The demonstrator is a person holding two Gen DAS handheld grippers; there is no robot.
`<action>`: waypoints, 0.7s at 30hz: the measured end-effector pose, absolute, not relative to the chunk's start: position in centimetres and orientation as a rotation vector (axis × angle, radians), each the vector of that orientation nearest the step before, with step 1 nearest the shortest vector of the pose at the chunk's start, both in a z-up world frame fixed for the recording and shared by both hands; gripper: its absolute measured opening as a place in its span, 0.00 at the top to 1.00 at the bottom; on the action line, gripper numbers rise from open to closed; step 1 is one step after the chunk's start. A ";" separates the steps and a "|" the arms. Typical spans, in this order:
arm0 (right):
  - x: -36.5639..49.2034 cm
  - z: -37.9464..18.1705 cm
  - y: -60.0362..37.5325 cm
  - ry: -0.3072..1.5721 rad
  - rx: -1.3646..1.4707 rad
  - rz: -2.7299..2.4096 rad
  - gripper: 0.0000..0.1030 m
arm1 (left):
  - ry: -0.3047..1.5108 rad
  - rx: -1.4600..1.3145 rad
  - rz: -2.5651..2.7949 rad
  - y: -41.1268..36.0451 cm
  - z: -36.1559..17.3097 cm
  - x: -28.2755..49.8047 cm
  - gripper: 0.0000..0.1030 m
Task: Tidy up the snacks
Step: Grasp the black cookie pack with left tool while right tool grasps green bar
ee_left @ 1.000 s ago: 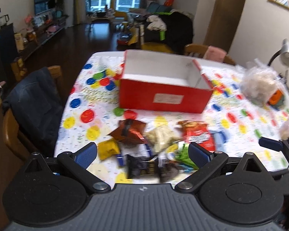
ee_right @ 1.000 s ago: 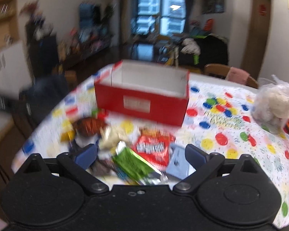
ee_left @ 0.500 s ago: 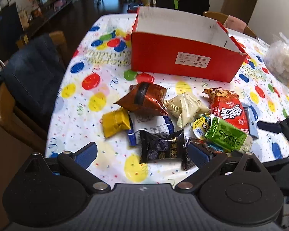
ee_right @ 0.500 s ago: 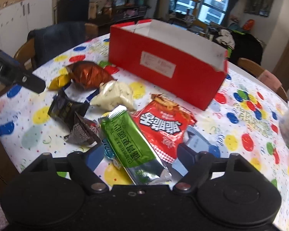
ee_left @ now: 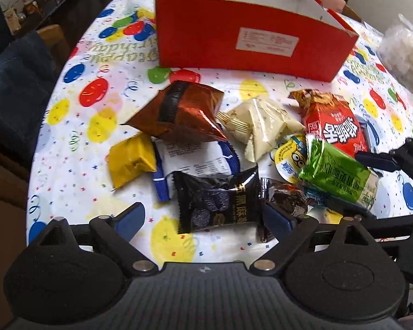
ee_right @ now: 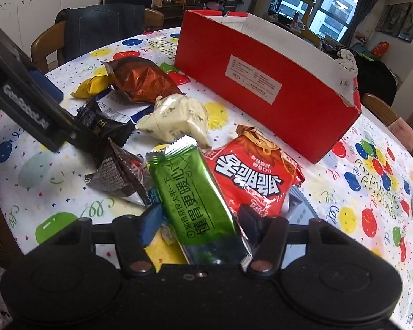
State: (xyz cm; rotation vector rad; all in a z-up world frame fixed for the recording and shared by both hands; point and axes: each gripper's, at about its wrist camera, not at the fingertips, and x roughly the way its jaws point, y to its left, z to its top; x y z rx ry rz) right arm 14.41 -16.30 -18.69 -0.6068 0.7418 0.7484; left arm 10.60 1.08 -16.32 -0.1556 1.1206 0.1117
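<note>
Roughly ten snack packets (ee_left: 179, 112), one red box (ee_left: 250, 33); both claws closing, right claw (ee_right: 198, 221) astride green packet (ee_right: 195, 192).

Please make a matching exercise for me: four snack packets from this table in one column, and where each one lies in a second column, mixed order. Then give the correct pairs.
Things:
1. green packet
2. black packet
3. brown packet
4. yellow packet

Places:
A. farthest out on the pile's side toward the chair with the jacket
B. between the right gripper fingers, whose jaws are closing
C. between the left gripper fingers, whose jaws are closing
D. nearest the red box, partly over a white wrapper

Pairs: 1-B, 2-C, 3-D, 4-A
</note>
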 end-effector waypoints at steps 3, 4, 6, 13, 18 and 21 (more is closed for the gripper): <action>14.4 -18.7 -16.1 0.739 -0.612 0.752 0.47 | 1.126 -0.173 0.091 0.8 -16.7 11.0 0.10; 14.4 -18.7 -16.0 0.737 -0.615 0.753 0.47 | 1.128 -0.174 0.093 0.8 -16.8 11.2 0.10; 14.3 -18.7 -15.8 0.732 -0.620 0.753 0.47 | 1.136 -0.175 0.100 0.8 -17.0 11.5 0.13; 14.1 -18.6 -15.5 0.718 -0.624 0.743 0.53 | 1.165 -0.202 0.096 1.0 -17.8 12.0 0.30; 13.9 -18.4 -15.5 0.714 -0.619 0.720 0.57 | 1.151 -0.183 0.092 0.8 -17.6 11.8 0.41; 14.0 -18.1 -15.9 0.725 -0.584 0.707 0.60 | 1.143 -0.165 0.092 0.6 -17.4 11.5 0.44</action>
